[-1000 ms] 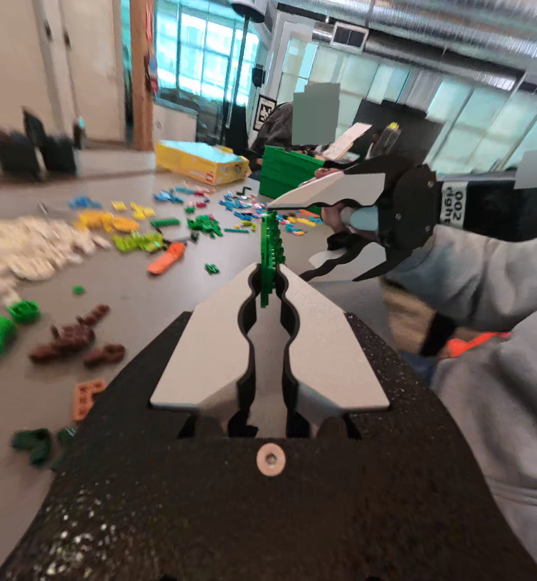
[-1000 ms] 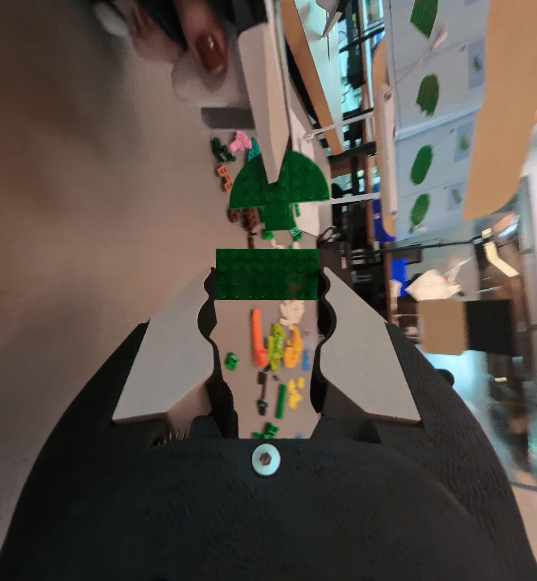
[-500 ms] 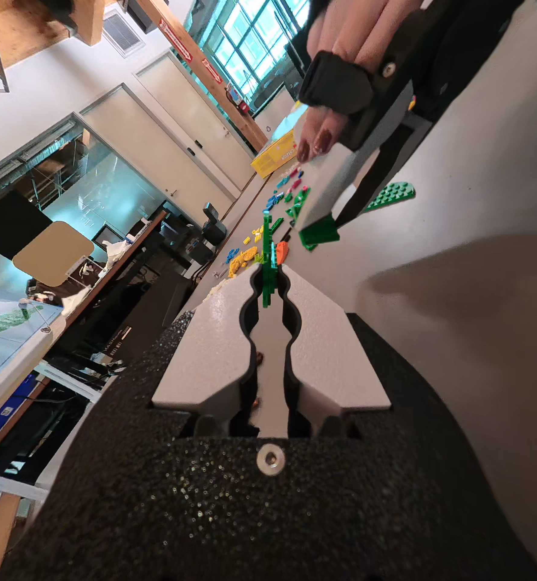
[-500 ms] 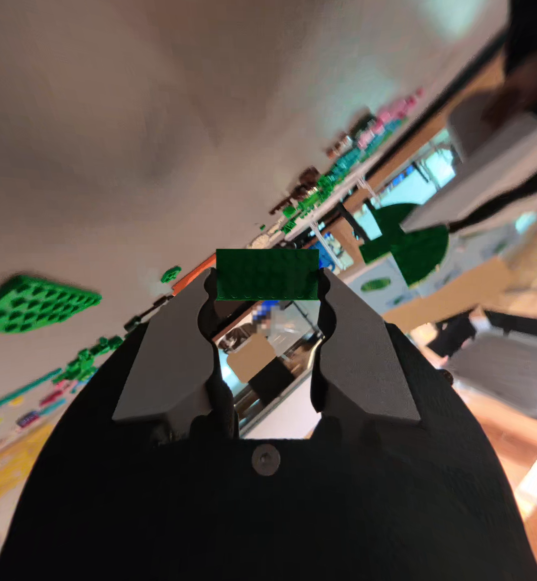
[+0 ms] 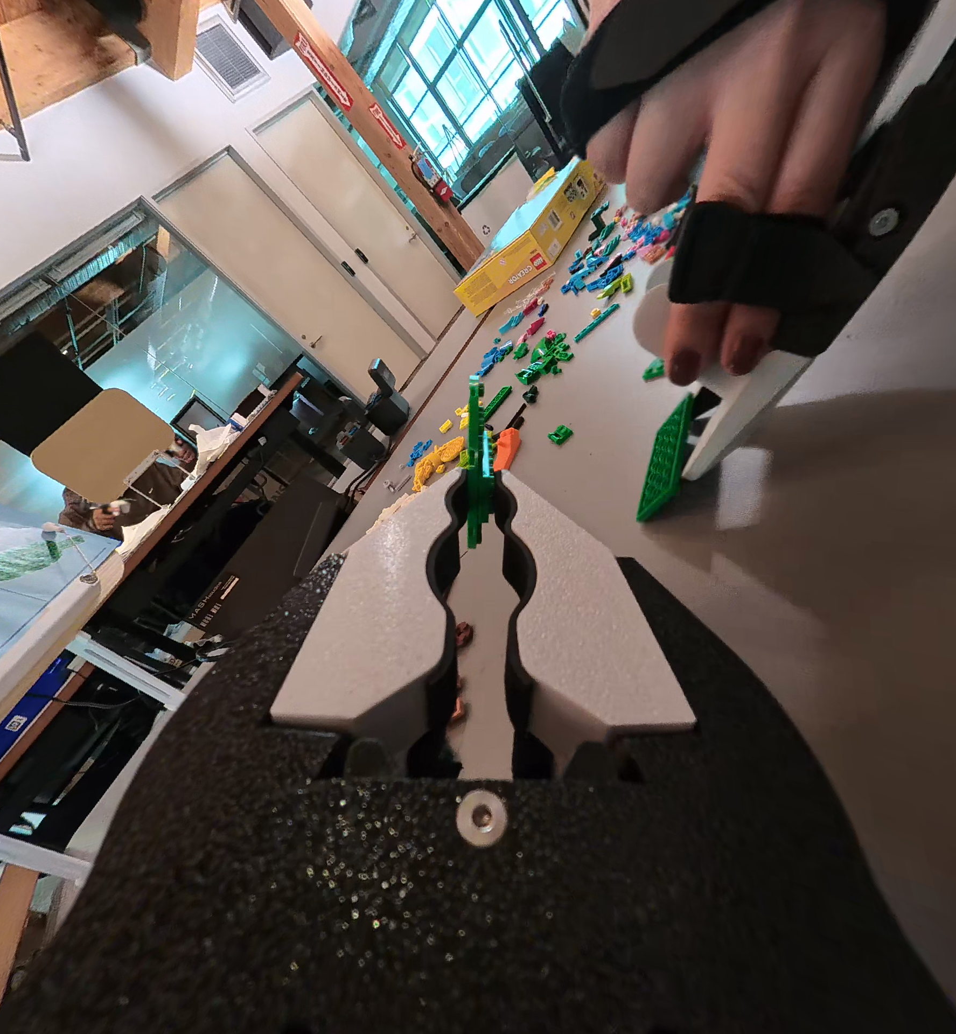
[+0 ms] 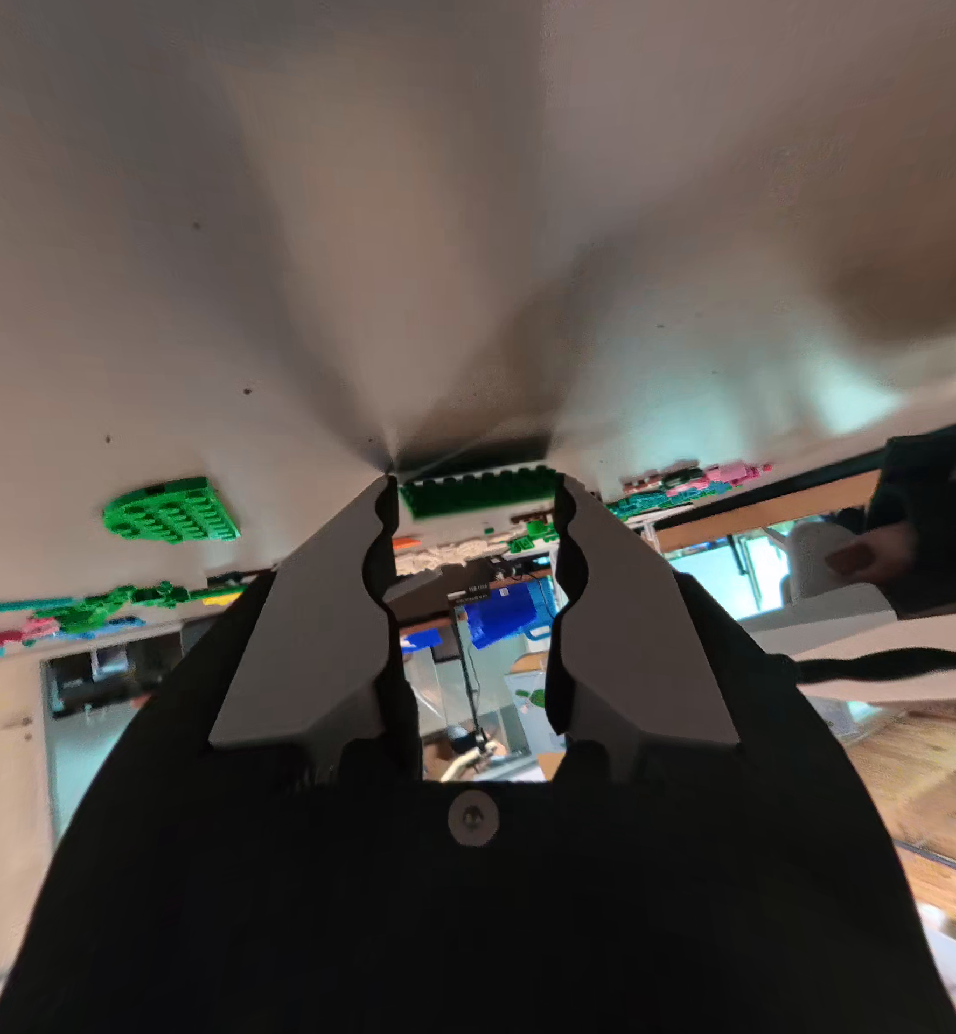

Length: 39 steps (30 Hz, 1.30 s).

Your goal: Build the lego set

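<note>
Flat dark-green rectangular studded plate point(image 6: 481, 495) is now tipping edge-down onto grey tabletop point(image 6: 464, 224), no longer face-on btwn R gripper point(image 6: 475, 485) tips; whether pads are pressing it, can't tell. L gripper point(image 5: 478, 482) is staying clamped on thin green stacked-plate piece point(image 5: 474, 442), apart from it.

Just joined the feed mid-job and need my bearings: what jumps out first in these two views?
The left gripper pinches a thin green brick assembly, seen edge-on and sticking out past its fingertips. The right gripper has a green studded plate spanning its fingertips, down against the grey table. A rounded green plate lies to its side, and loose coloured bricks are scattered beyond.
</note>
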{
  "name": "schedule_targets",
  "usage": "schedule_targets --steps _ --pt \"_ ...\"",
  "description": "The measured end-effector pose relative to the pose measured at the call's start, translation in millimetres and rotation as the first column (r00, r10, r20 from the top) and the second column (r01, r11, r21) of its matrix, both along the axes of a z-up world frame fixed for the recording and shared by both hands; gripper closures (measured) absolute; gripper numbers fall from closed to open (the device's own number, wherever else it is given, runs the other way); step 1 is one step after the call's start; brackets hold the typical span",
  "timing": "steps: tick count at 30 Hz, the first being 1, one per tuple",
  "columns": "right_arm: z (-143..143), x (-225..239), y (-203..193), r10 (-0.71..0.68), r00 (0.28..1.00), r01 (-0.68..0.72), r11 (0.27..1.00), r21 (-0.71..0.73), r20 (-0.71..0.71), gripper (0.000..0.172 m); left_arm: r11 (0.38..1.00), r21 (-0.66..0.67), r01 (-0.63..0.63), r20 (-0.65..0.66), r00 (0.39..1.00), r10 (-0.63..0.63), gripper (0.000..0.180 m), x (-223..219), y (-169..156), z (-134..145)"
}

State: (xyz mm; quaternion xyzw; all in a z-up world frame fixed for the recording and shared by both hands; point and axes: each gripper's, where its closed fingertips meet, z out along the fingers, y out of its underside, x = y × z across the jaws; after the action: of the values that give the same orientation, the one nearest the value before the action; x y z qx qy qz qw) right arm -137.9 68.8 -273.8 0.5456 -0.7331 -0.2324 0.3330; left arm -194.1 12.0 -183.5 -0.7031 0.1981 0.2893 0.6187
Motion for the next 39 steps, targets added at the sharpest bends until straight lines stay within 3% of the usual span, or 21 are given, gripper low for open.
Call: schedule_targets --steps 3,4,5,6,7,9,10,11,13,17,22,26,28,30,36,39 --pt "7 7 -3 -0.128 0.989 0.138 0.981 -0.139 0.078 0.110 1.000 0.005 0.003 0.002 1.000 -0.003 0.175 0 -1 1" --pt "11 9 -3 -0.220 0.966 0.247 0.943 -0.225 0.137 0.110 1.000 0.007 0.003 0.001 1.000 -0.003 0.175 0 -1 1" --pt "14 10 -2 -0.335 0.914 0.396 0.858 -0.326 0.229 0.110 1.000 0.010 0.000 -0.005 1.000 0.000 0.175 0 -1 1" --pt "15 11 -2 -0.455 0.815 0.575 0.710 -0.407 0.358 0.110 1.000 0.013 -0.003 -0.017 1.000 0.003 0.175 0 -2 2" --pt "17 12 -4 -0.539 0.673 0.740 0.501 -0.449 0.507 0.110 1.000 0.015 -0.007 -0.037 0.999 0.008 0.175 1 -2 3" --pt "19 6 -8 -0.545 0.376 0.910 0.066 -0.409 0.749 0.109 1.000 0.014 -0.024 -0.092 0.995 0.026 0.175 0 -2 4" --pt "20 3 -8 -0.503 0.273 0.929 -0.083 -0.360 0.820 0.109 0.999 0.009 -0.042 -0.129 0.991 0.043 0.175 -1 -2 3" --pt "22 -3 -8 -0.460 0.212 0.925 -0.190 -0.329 0.862 0.109 0.998 0.006 -0.065 -0.177 0.982 0.065 0.175 -2 -2 3" --pt "24 -7 -12 -0.358 0.135 0.919 -0.304 -0.252 0.924 0.111 0.994 -0.002 -0.107 -0.268 0.958 0.102 0.175 -3 -2 1" --pt "8 -5 -8 -0.304 -0.007 0.925 -0.365 -0.110 0.953 0.111 0.980 -0.002 -0.197 -0.423 0.888 0.178 0.175 -8 -3 0" --pt "-5 -10 -2 -0.268 -0.043 0.921 -0.384 -0.066 0.963 0.114 0.977 -0.046 -0.206 -0.510 0.846 0.155 0.176 -3 3 -10" --pt "-4 -15 0 -0.267 -0.054 0.915 -0.399 -0.059 0.962 0.125 0.974 -0.093 -0.209 -0.577 0.808 0.118 0.175 2 8 -20" --pt "-4 -16 1 -0.279 -0.066 0.907 -0.417 -0.059 0.958 0.140 0.971 -0.107 -0.215 -0.605 0.789 0.107 0.175 4 10 -23" --pt "-2 -18 4 -0.279 -0.087 0.889 -0.456 -0.052 0.956 0.140 0.964 -0.124 -0.234 -0.639 0.762 0.103 0.175 3 12 -27" --pt "55 -48 20 -0.207 -0.019 0.763 -0.635 -0.119 0.978 0.141 0.940 -0.136 -0.312 -0.769 0.631 0.098 0.176 3 20 -34" --pt "81 -51 8 -0.122 -0.017 0.742 -0.667 -0.069 0.992 0.141 0.935 -0.121 -0.333 -0.812 0.575 0.099 0.176 4 22 -34"
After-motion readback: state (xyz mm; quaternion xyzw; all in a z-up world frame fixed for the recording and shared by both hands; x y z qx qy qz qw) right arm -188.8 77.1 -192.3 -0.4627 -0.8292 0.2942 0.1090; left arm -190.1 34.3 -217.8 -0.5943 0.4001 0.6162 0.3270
